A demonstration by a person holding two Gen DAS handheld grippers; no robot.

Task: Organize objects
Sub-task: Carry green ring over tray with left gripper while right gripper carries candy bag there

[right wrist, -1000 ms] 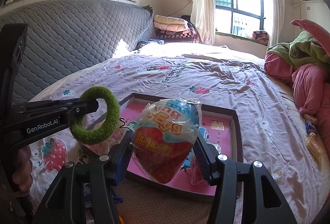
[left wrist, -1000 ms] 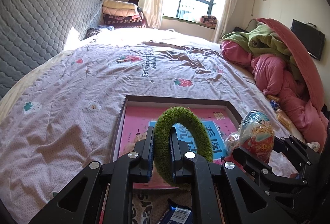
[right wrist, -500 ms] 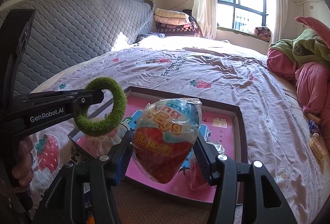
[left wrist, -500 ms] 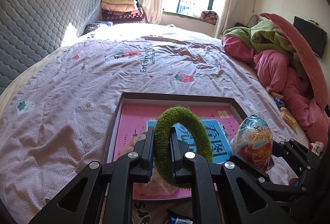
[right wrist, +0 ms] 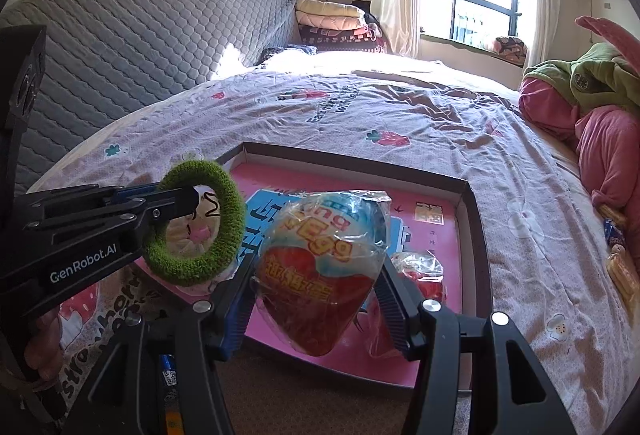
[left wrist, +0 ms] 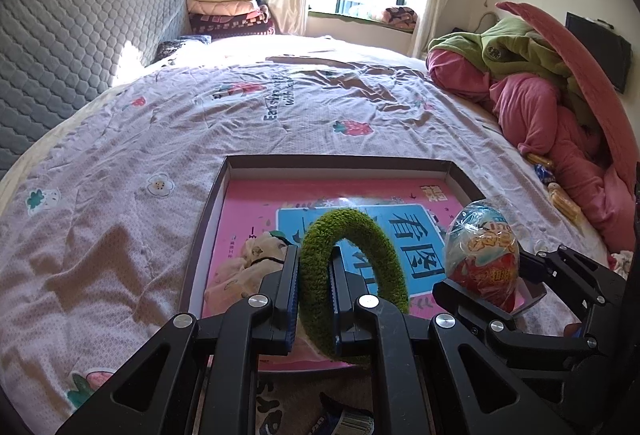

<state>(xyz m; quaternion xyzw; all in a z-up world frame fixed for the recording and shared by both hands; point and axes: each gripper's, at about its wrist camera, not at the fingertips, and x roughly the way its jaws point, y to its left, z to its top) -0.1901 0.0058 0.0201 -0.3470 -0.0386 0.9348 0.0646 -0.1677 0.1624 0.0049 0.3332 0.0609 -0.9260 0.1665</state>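
Observation:
My left gripper is shut on a fuzzy green ring and holds it above the near left part of a shallow pink-floored box. The left gripper and ring also show in the right wrist view. My right gripper is shut on a wrapped egg-shaped toy and holds it above the box's near side. The egg also shows at the right of the left wrist view. A cream cloth item and a small wrapped red item lie in the box.
The box lies on a bed with a pale pink strawberry-print sheet. A grey quilted headboard stands at the left. Pink and green bedding is piled at the right, with small snack packets beside it. A small packet lies below the grippers.
Both grippers have moved forward and up over the box with their objects still held. More of the box floor and the cream cloth item now shows.

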